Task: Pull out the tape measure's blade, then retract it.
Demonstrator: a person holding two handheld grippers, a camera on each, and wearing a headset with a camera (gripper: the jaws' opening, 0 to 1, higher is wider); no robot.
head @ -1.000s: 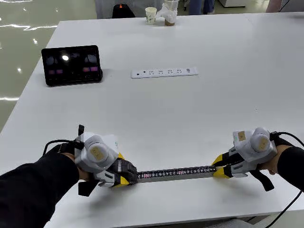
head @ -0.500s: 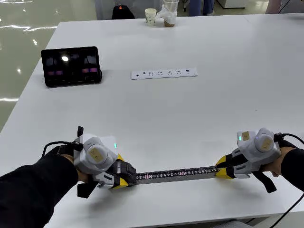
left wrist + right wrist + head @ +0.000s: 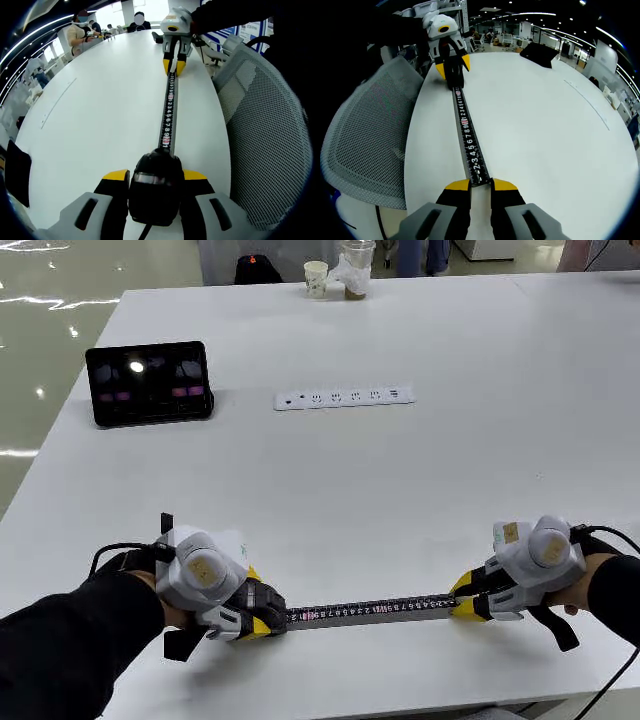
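A black tape measure case (image 3: 265, 607) lies on the white table (image 3: 400, 490) near its front edge. My left gripper (image 3: 257, 615) is shut on the case, which sits between the yellow-tipped jaws (image 3: 155, 192). The numbered blade (image 3: 372, 609) runs out flat to the right across the table. My right gripper (image 3: 463, 597) is shut on the blade's end. In the right gripper view, the blade (image 3: 468, 135) stretches away from my right gripper (image 3: 481, 184) to the left gripper (image 3: 452, 64). In the left gripper view, the blade (image 3: 169, 107) leads to the right gripper (image 3: 175, 64).
A black tablet (image 3: 150, 380) stands at the back left and a white power strip (image 3: 343, 397) lies mid-table. Cups (image 3: 317, 277) sit at the far edge. A grey mesh chair (image 3: 265, 135) is beside the table's near edge.
The right gripper has sunk a little toward the table with the blade's end. The blade's drawn length looks about the same, and the left gripper still holds the case.
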